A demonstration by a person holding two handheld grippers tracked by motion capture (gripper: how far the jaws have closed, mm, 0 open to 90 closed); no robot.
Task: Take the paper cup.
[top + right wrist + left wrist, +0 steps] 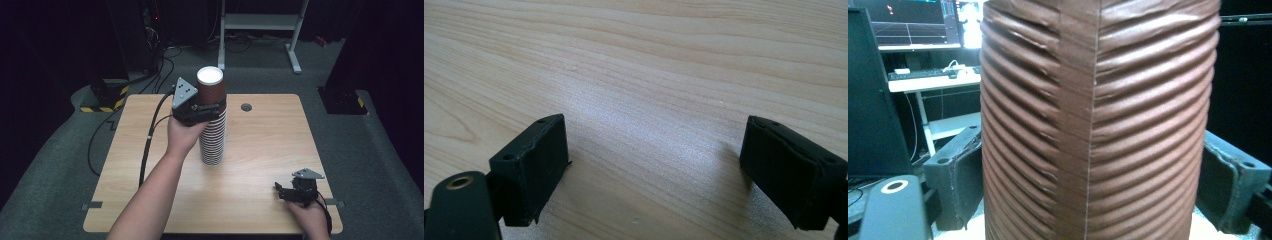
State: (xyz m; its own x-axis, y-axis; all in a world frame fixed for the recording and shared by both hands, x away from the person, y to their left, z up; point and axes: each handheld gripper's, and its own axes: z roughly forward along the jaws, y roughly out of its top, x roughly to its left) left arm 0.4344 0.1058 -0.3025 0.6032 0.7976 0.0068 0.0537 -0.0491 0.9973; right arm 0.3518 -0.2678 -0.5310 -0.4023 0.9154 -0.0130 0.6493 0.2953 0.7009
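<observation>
A tall stack of brown ribbed paper cups [212, 142] stands upright near the middle of the wooden table [265, 145]. The topmost cup [210, 86] shows its white inside from above. My left gripper [209, 107] is shut on this top cup just below its rim, one jaw on each side. In the left gripper view the ribbed cup wall [1093, 125] sits between both black pads [960, 185], which touch its sides. My right gripper [283, 192] rests low at the table's near right corner; its jaws [654, 170] stand open over bare wood, holding nothing.
A round cable hole [246, 107] lies in the table behind the stack. Beyond the far edge stand a white metal frame [260, 22] and a black-and-yellow striped base [102, 99]. The left gripper's cable [147, 145] trails across the table's left side. A desk with a monitor [913, 22] shows behind the cup.
</observation>
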